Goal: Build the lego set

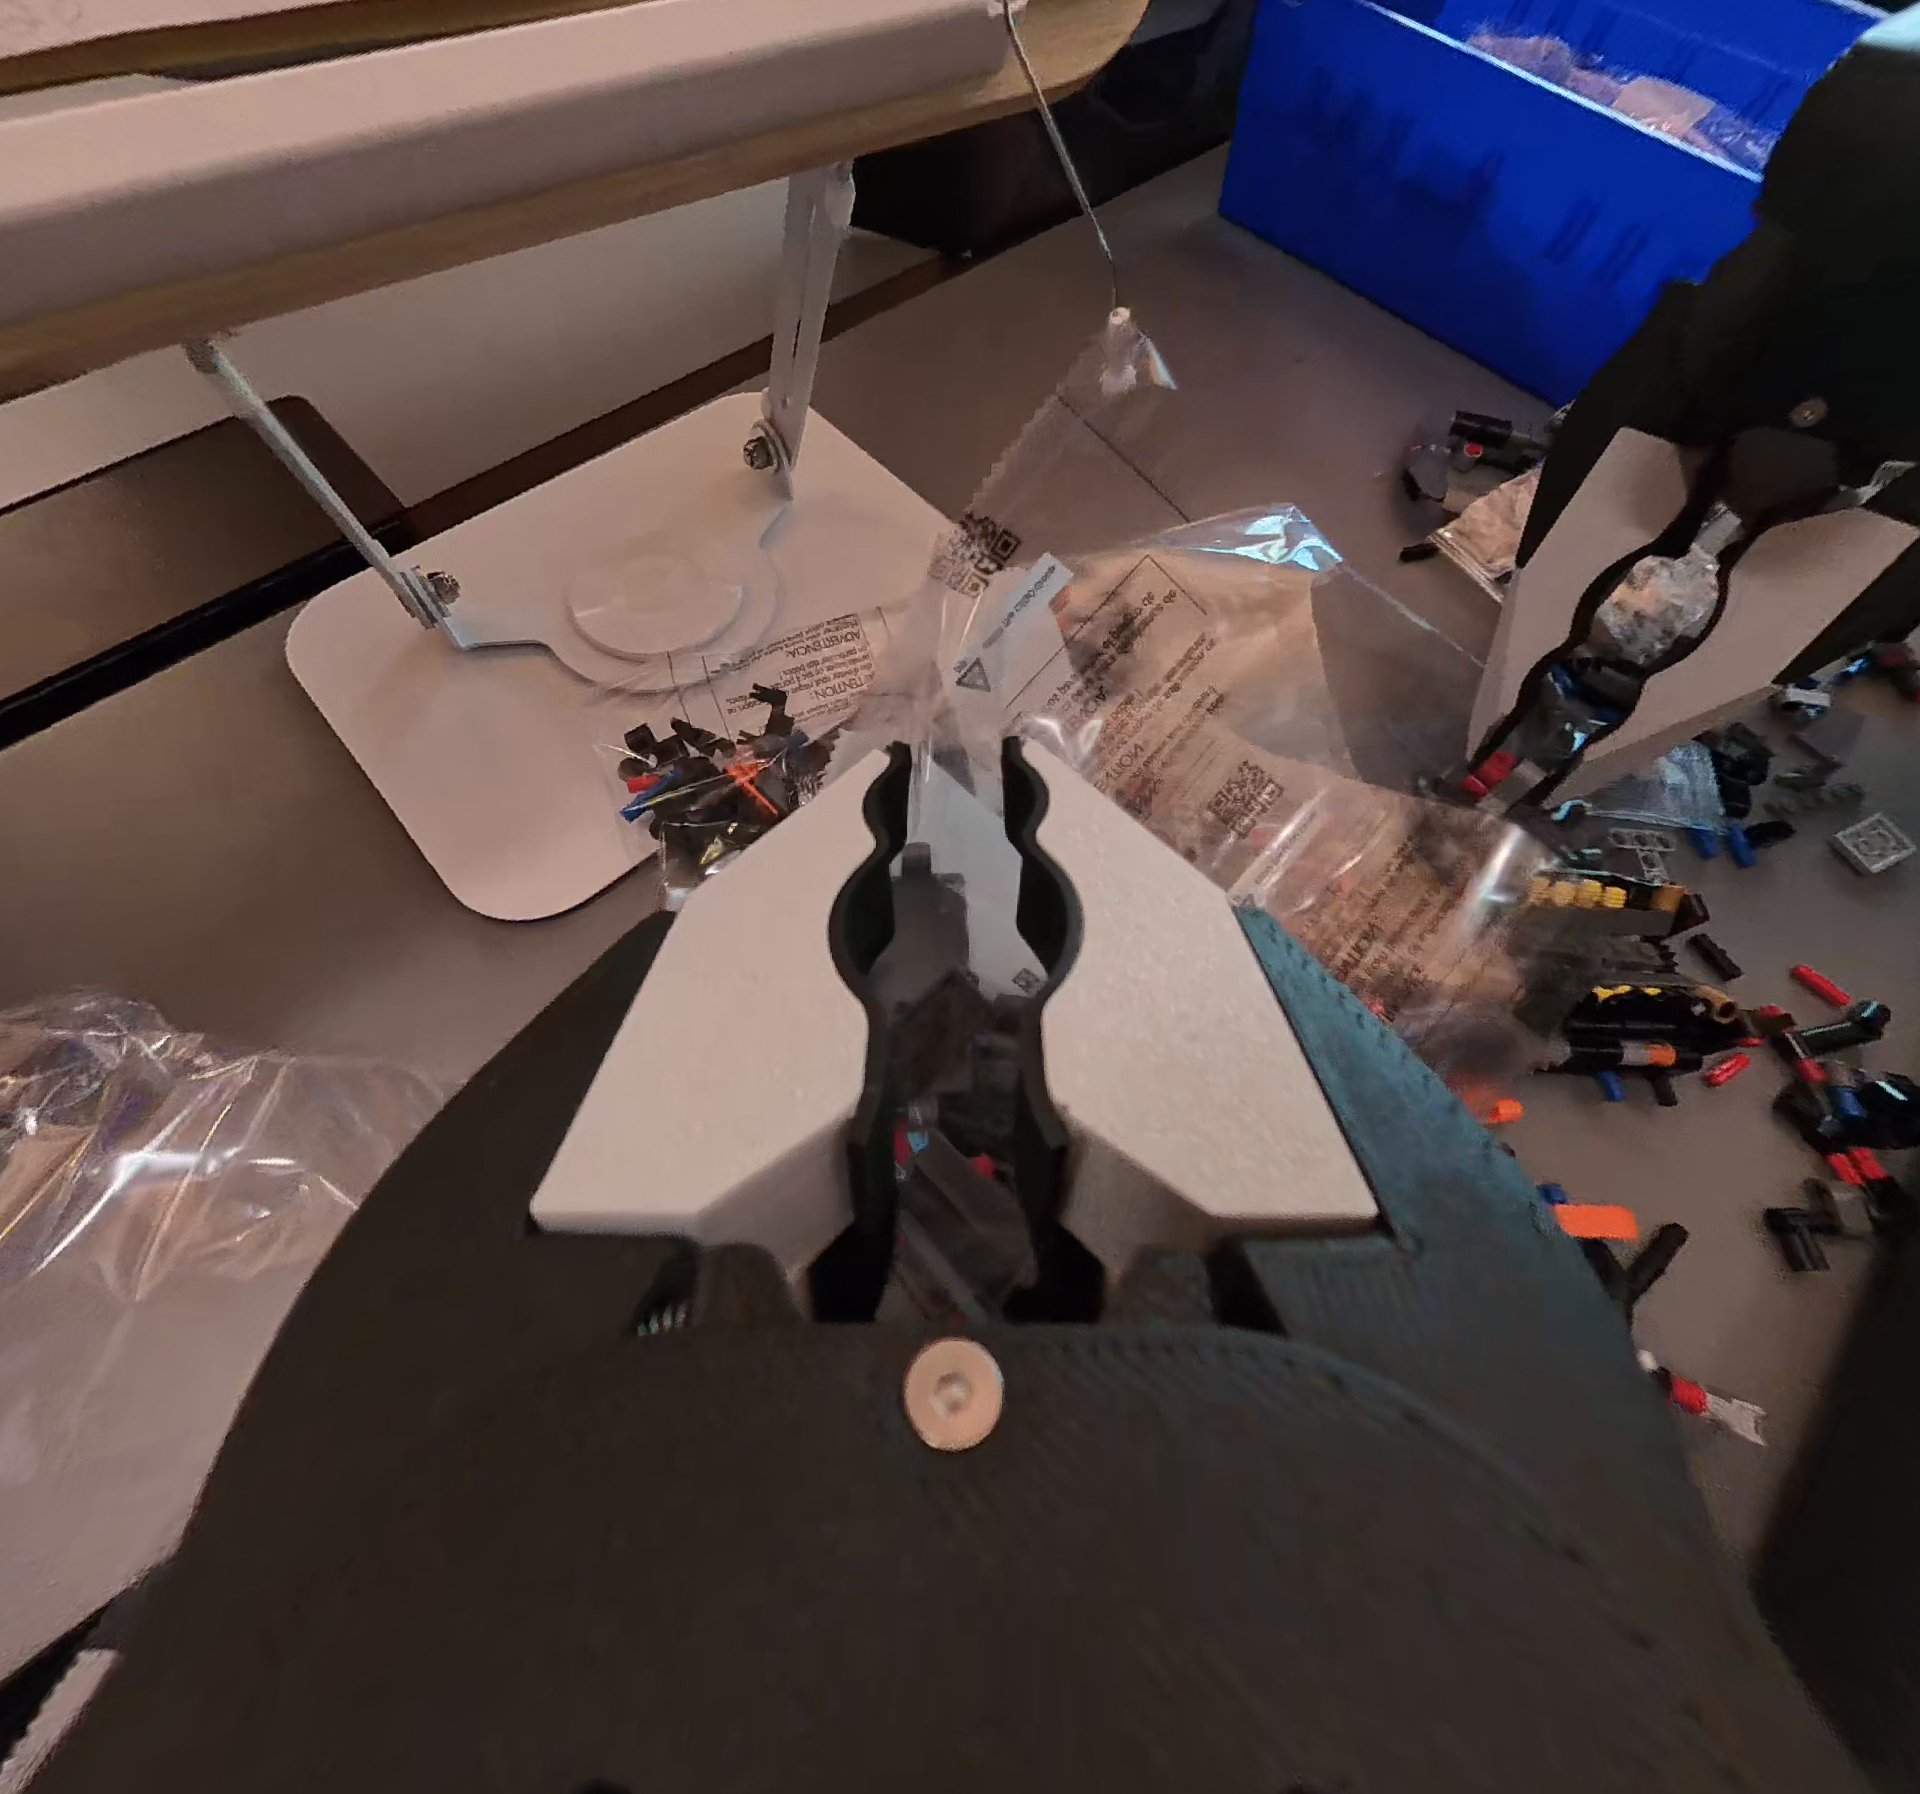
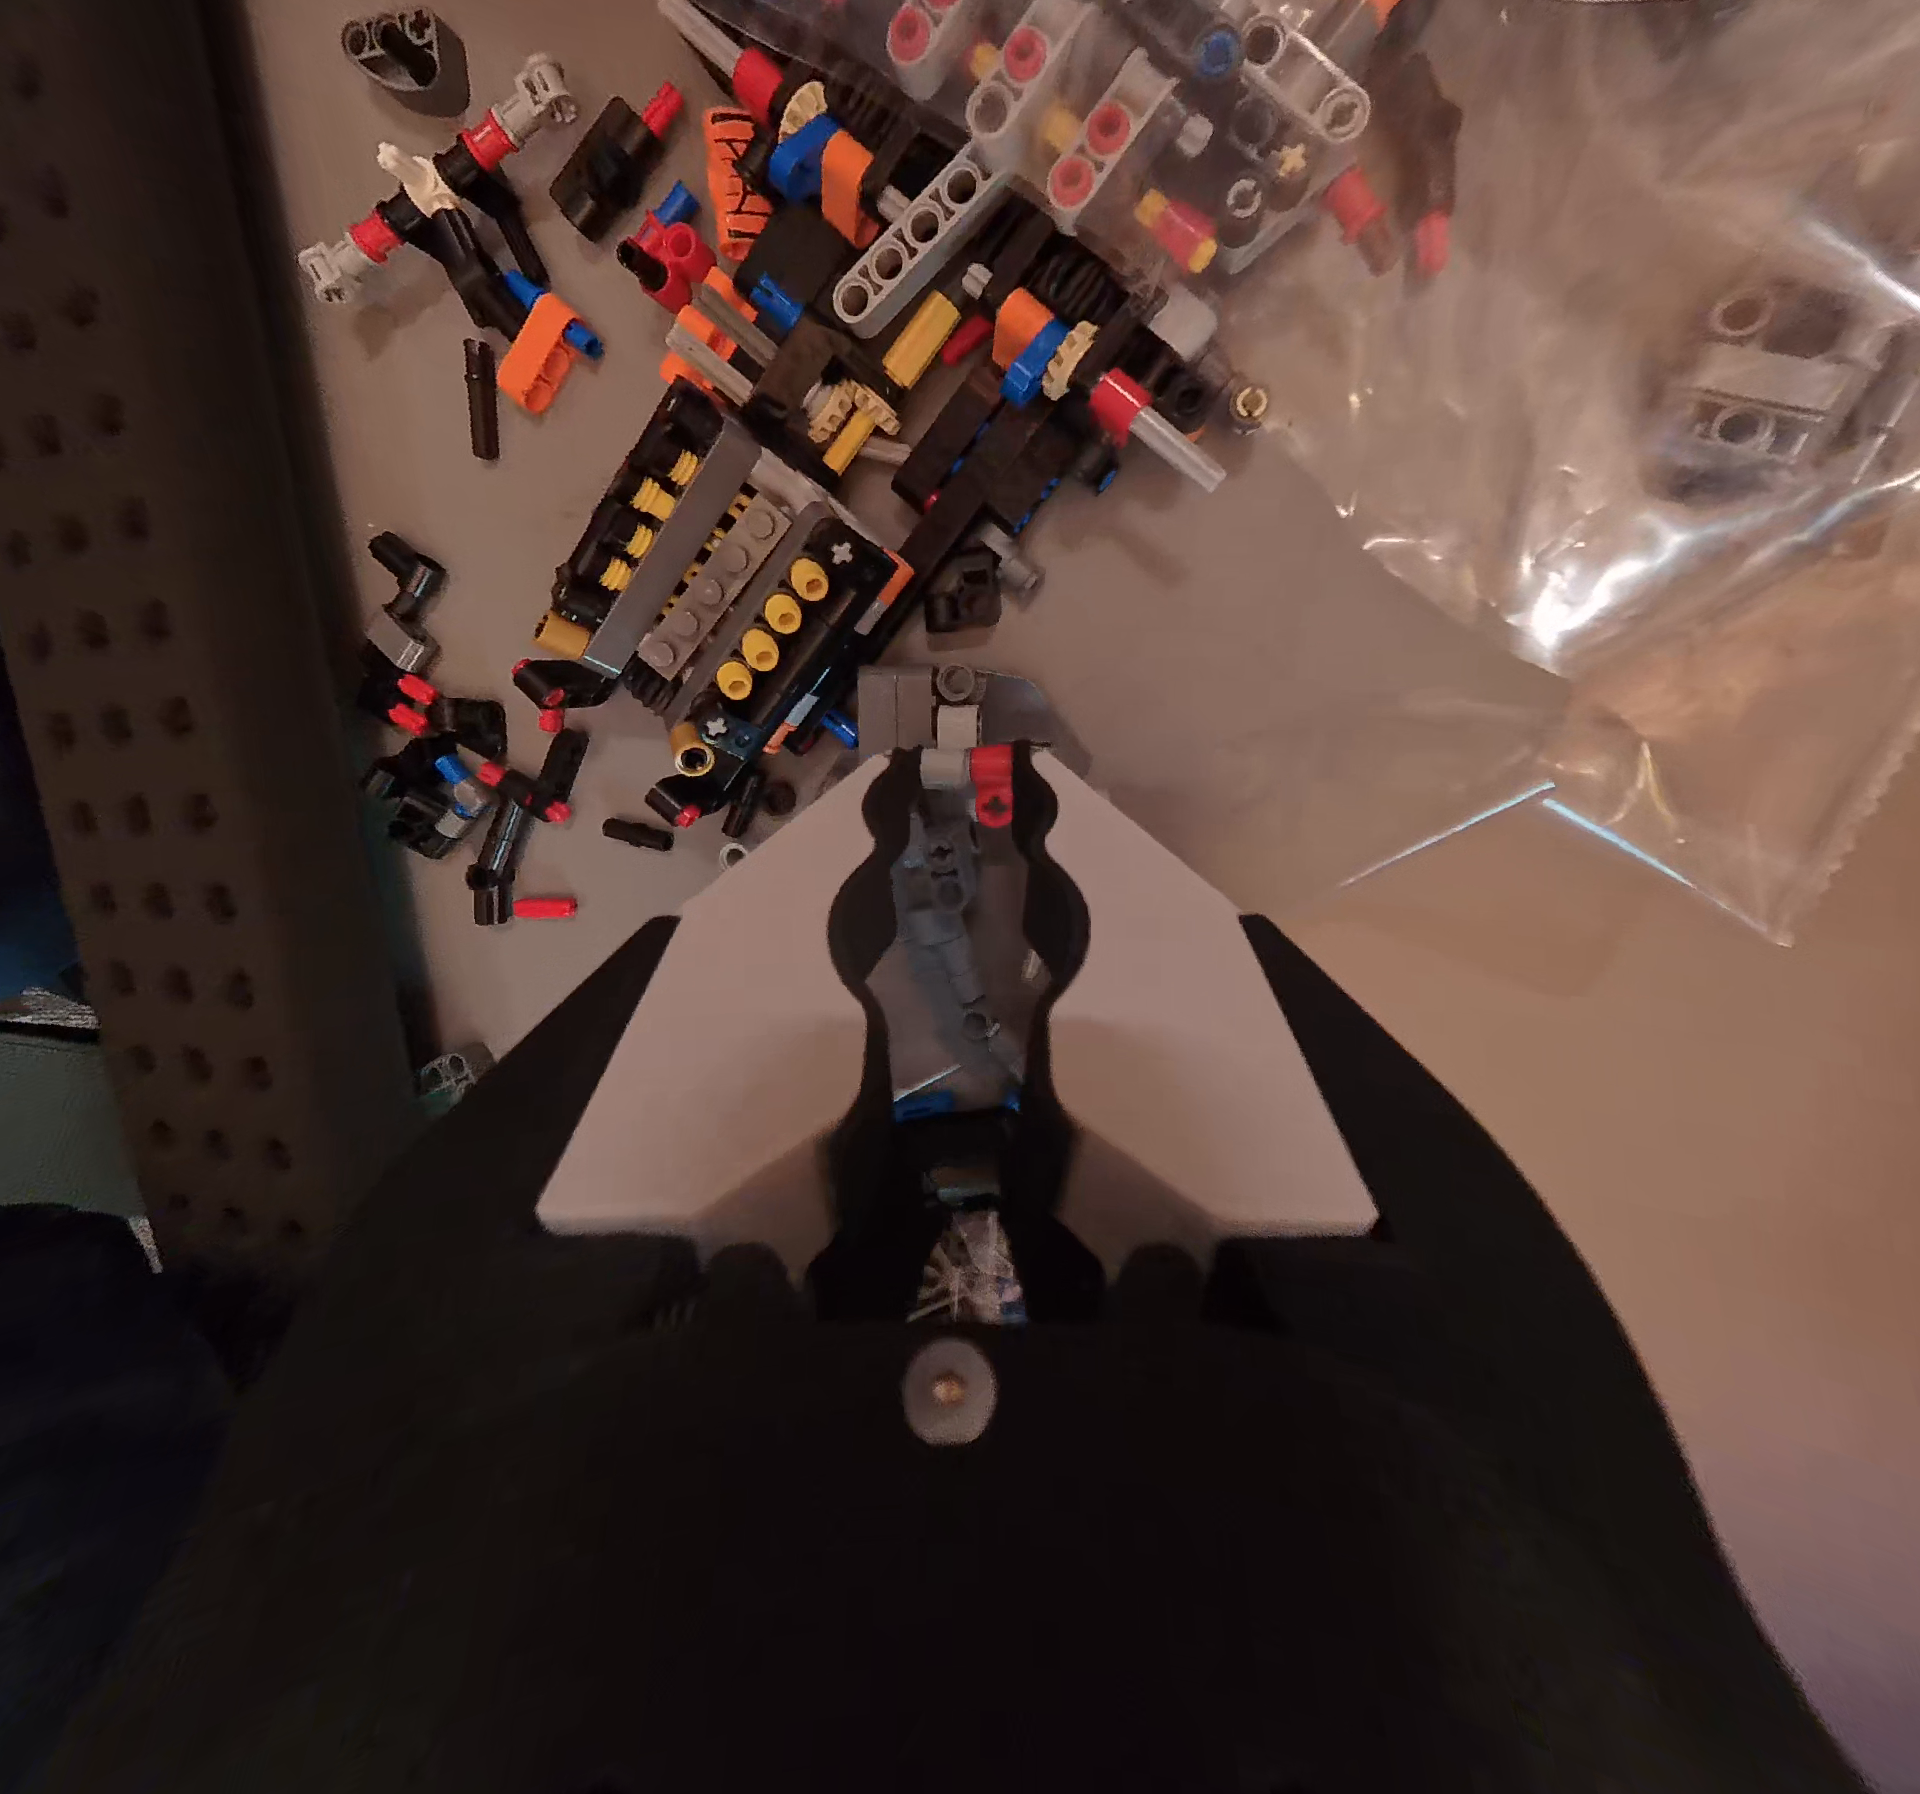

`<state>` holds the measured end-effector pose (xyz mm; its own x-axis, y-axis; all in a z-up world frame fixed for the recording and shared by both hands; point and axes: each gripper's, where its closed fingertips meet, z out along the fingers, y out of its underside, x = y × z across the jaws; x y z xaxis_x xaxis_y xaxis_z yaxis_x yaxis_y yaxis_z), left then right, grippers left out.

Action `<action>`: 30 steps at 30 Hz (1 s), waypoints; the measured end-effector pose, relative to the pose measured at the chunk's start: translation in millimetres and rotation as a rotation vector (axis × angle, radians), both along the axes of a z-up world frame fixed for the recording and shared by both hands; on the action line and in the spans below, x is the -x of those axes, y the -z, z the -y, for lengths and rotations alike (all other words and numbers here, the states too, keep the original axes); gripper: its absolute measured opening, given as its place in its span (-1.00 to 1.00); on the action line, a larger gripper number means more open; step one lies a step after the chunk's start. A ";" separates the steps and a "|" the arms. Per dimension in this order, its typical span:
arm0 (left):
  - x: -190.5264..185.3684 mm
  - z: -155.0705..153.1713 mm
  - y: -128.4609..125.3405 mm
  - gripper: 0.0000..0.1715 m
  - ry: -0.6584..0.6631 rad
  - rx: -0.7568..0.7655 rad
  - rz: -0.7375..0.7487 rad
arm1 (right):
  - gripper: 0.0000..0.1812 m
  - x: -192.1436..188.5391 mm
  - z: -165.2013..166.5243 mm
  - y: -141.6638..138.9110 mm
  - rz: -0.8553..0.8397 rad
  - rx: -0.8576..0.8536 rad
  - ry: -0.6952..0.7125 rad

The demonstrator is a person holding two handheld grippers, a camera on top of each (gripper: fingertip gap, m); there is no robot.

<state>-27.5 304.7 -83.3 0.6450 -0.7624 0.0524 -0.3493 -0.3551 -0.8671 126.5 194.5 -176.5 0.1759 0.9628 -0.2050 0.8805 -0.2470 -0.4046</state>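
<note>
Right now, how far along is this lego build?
Early. Done: bags opened, a black-and-yellow subassembly built. In hand: the left gripper pinches a clear plastic bag; the right gripper grips a small grey-and-red assembly. Left: many loose pieces lie unattached on the table.

Grey bench (image 1: 1195,310) is being covered w/ loose lego pcs (image 2: 665,310), clear plastic bags (image 1: 1195,622), a white stand base (image 1: 416,705) and a blue bin (image 1: 1455,186); a part-built lego assy (image 2: 727,591) is lying among the pcs.
</note>
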 end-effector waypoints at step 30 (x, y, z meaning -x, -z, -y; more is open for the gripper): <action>13.9 -1.3 2.8 -0.47 -0.035 -0.129 -0.241 | -0.83 15.0 -12.5 -50.9 -0.269 -0.124 0.019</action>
